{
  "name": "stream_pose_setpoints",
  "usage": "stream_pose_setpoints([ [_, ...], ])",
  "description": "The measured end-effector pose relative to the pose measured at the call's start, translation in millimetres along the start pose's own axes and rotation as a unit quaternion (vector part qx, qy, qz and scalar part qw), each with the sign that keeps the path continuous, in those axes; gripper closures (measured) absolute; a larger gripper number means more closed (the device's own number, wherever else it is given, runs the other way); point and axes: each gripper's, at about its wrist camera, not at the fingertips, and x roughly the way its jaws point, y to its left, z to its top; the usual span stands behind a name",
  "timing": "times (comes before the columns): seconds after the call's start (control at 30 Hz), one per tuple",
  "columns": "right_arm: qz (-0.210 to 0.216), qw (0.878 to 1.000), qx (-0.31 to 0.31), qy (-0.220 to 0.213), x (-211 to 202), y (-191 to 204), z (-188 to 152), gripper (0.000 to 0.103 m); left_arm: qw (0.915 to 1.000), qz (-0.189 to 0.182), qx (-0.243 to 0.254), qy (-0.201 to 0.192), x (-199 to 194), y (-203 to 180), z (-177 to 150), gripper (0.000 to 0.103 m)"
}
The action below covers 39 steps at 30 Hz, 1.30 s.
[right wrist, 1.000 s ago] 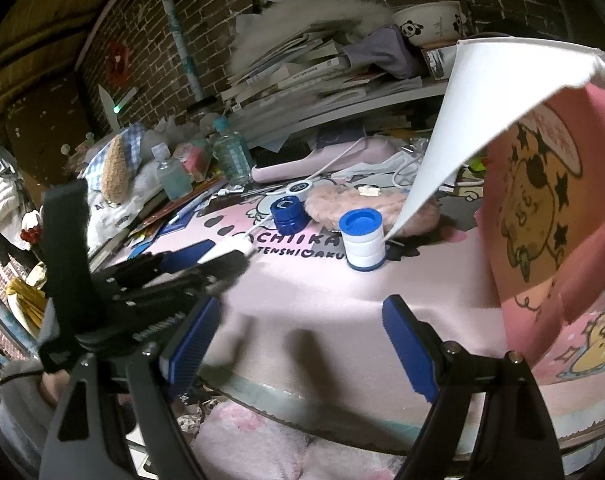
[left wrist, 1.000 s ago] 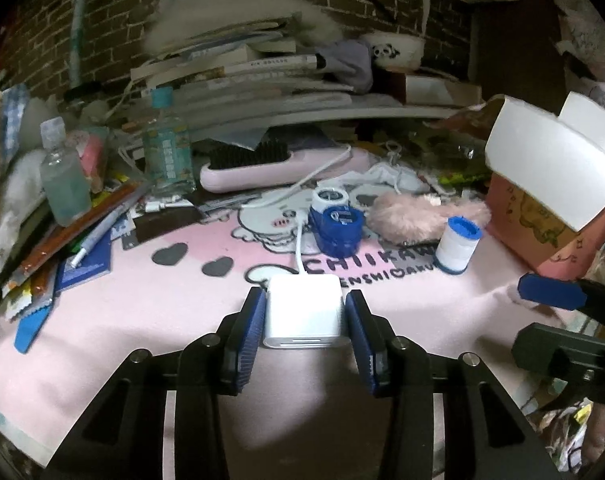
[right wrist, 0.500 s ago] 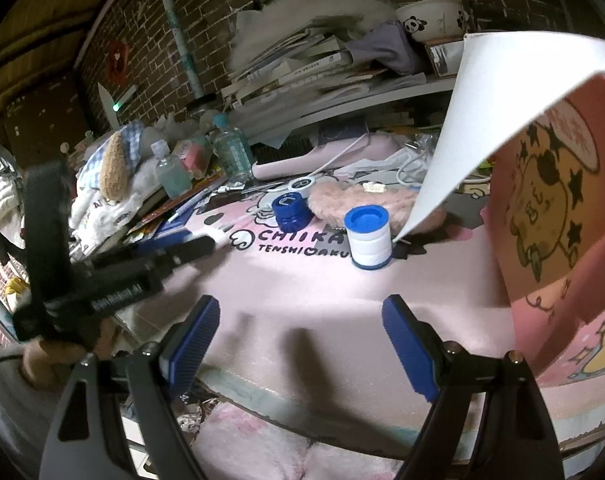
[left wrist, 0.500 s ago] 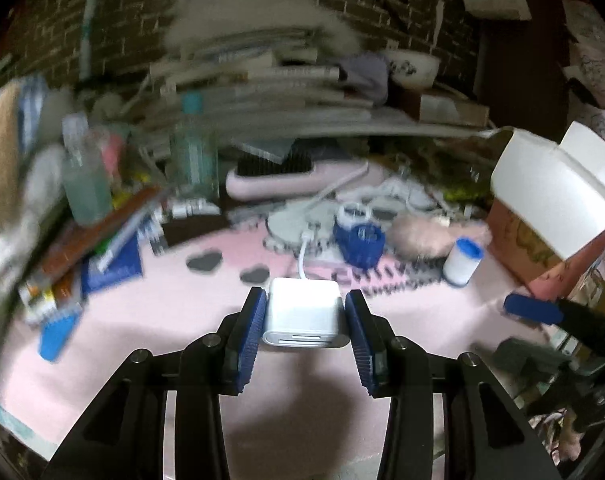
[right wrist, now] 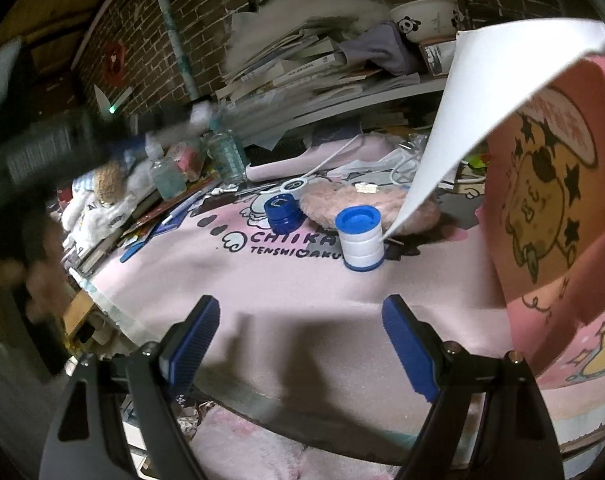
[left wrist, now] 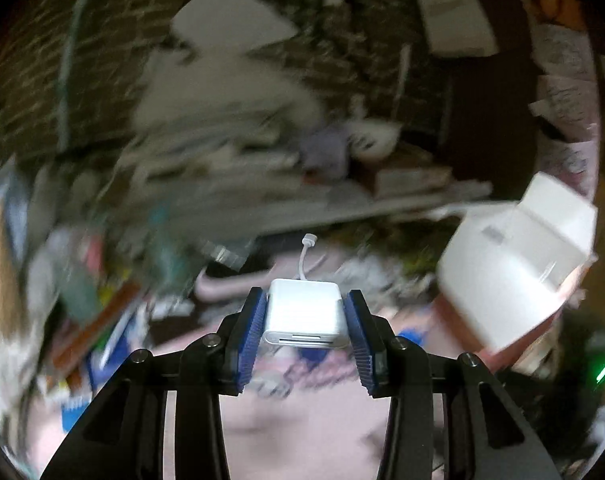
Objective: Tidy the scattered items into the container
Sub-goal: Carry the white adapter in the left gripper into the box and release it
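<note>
Since a second ago we have lifted the white adapter (left wrist: 302,314) off the worktop; left gripper (left wrist: 304,330) fingers pinch it at frame centre, so we should swing smoothly to the pink box (left wrist: 514,264) at right. In the right view, the right gripper (right wrist: 300,348) fingers stand spread, empty, low in frame.

left hand-held gripper (left wrist: 304,326) | raised off mat with white adapter (left wrist: 302,312) | cable end now dangling free

In the left wrist view, motion blur smears the shelf clutter (left wrist: 222,168) and the things on the worktop (left wrist: 294,420). In the right wrist view, the left tool (right wrist: 50,152) is only a dark blur, and the pink container (right wrist: 554,208) is cut off at the right edge.
</note>
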Motion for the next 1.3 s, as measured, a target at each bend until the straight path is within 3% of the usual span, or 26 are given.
stream_pose_setpoints([
  [0.13, 0.003, 1.0, 0.006, 0.0, -1.5, -1.9, -0.6, 0.021, 0.9963, -0.081, 0.027, -0.009, 0.6, -39.8, 39.8, 0.067],
  [0.23, 0.004, 1.0, 0.007, 0.0, -3.1, -2.3, -0.8, 0.021, 0.9851, -0.163, 0.055, 0.007, 6.3, -76.6, 62.7, 0.067],
  [0.3, 0.004, 1.0, 0.006, -0.001, -3.7, -1.7, -1.1, 0.021, 0.9712, -0.219, 0.09, 0.028, 14.2, -105.2, 74.1, 0.067],
  [0.37, 0.006, 1.0, 0.006, 0.001, -4.6, -0.9, -2.5, 0.021, 0.95, -0.278, 0.121, 0.073, 29.3, -135.0, 82.6, 0.067],
  [0.43, 0.007, 1.0, 0.006, -0.001, -6.4, 0.0, -3.5, 0.021, 0.9351, -0.303, 0.145, 0.113, 42.4, -157.9, 86.6, 0.067],
  [0.53, 0.007, 1.0, 0.004, -0.003, -8.3, 1.4, -3.4, 0.021, 0.9289, -0.28, 0.184, 0.158, 69.6, -188.9, 86.6, 0.067],
  [0.7, 0.004, 1.0, 0.003, -0.005, -11.2, 0.7, -3.6, 0.021, 0.9232, -0.256, 0.194, 0.211, 106.1, -203.6, 75.9, 0.067],
  [0.93, 0.006, 1.0, 0.01, -0.006, -11.2, -2.2, -3.6, 0.021, 0.9191, -0.225, 0.199, 0.255, 129.3, -209.3, 60.4, 0.067],
  [1.17, 0.008, 1.0, 0.008, -0.004, -11.0, -1.3, -3.2, 0.021, 0.9129, -0.211, 0.224, 0.268, 129.1, -216.7, 55.3, 0.066],
  [1.23, 0.006, 1.0, 0.007, -0.005, -12.1, -1.4, -3.2, 0.021, 0.9132, -0.208, 0.226, 0.268, 129.2, -217.1, 54.8, 0.062],
  [1.3, 0.005, 1.0, 0.006, -0.005, -12.4, -1.2, -3.7, 0.021, 0.913, -0.207, 0.227, 0.269, 128.6, -217.6, 54.6, 0.048],
])
